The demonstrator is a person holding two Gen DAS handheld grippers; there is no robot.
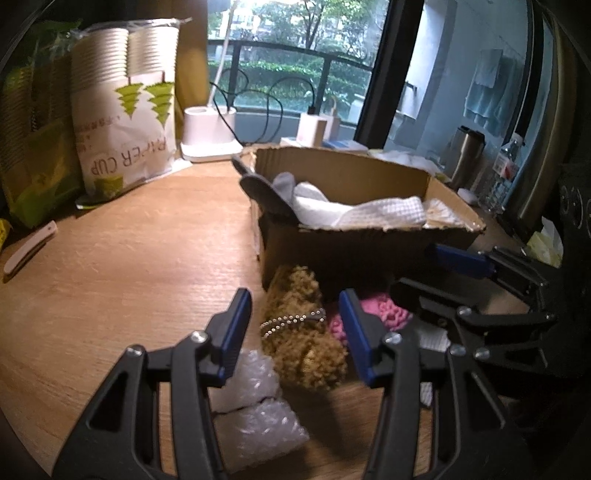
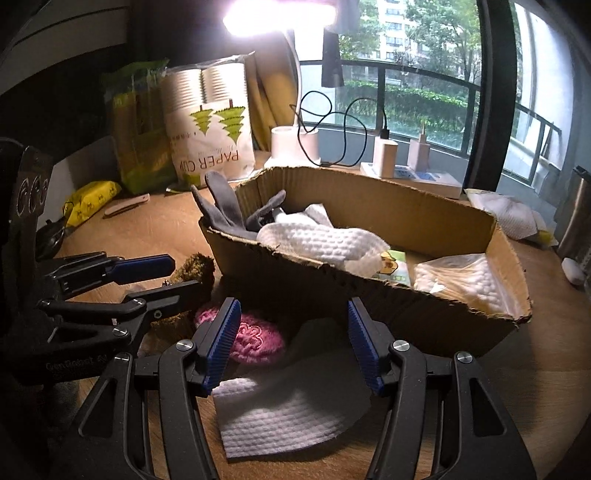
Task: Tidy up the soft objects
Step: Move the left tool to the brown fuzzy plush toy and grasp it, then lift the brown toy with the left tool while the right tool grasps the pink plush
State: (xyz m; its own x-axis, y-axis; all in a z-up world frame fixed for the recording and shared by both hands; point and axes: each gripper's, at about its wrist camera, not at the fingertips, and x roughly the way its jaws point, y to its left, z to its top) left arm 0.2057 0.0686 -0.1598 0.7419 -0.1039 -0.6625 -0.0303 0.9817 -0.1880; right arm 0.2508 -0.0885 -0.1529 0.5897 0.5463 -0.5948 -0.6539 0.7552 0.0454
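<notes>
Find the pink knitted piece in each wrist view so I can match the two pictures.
Left wrist: pink knitted piece lies lower right of centre, partly hidden behind the left gripper's right finger.
Right wrist: it lies lower left of centre, beside the right gripper's left finger.
Shared landmark: cardboard box just behind it.

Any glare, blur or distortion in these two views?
Right wrist: lamp head blown out at the top, cardboard box front wall in shadow. Left wrist: soft focus, pink knit piece dim; both views bend straight lines, dark at corners.
</notes>
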